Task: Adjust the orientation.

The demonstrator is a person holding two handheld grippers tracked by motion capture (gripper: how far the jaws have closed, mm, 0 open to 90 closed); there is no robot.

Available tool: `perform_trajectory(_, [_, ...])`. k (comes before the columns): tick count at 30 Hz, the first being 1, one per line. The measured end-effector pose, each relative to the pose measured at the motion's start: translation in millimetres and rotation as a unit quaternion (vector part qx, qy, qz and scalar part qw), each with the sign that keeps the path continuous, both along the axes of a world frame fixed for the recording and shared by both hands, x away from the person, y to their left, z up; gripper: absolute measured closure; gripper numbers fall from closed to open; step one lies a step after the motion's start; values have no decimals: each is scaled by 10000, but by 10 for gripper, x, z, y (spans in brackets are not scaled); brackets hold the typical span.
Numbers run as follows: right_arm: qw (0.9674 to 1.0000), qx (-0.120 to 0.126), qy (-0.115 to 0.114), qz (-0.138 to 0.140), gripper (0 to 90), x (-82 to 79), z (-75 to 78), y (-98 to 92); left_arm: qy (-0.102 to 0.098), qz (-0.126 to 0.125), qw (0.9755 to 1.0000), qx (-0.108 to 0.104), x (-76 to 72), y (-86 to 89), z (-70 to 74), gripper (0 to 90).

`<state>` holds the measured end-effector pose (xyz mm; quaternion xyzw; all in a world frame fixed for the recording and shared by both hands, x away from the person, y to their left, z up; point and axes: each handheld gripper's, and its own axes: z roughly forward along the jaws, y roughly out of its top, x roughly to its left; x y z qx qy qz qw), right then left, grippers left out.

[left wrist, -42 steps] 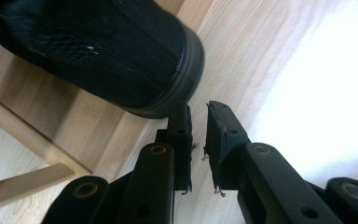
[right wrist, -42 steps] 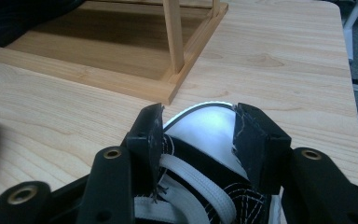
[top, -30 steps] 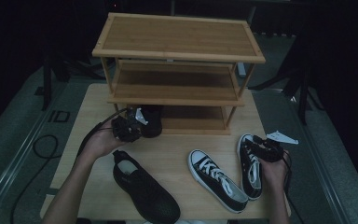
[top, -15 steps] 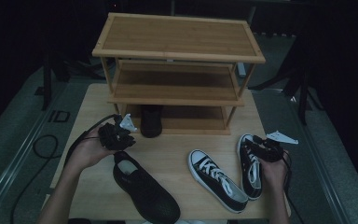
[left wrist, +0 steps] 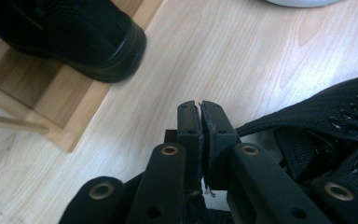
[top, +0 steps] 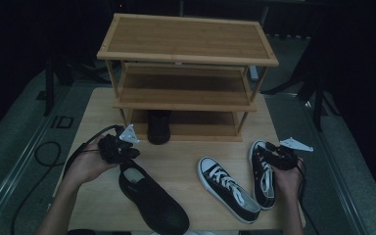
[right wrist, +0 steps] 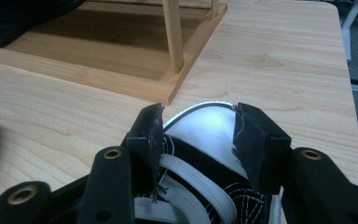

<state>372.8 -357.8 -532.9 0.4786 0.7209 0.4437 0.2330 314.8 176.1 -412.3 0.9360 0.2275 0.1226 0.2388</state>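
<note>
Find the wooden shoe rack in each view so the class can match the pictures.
High view: the rack stands top centre, at the table's far side.
Left gripper view: its bottom shelf corner sits upper left.
Right gripper view: bottom shelf and one post run across the top.
Shared landmark: the light wooden table.

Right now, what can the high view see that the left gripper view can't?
The high view alone takes in all three tiers of the wooden rack, the right hand-held gripper at a black-and-white sneaker, and that sneaker's mate lying beside it. The left gripper view alone gives a close look at the left hand-held gripper, its jaws almost together with nothing between them. Both show the black shoe on the bottom shelf and the black mesh shoe on the table.
</note>
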Motion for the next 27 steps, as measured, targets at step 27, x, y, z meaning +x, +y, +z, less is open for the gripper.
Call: perform_trajectory(27, [10000,-2,-1,-7,526,-1,0,1,639,-154,9975,256,116,55,-196,832])
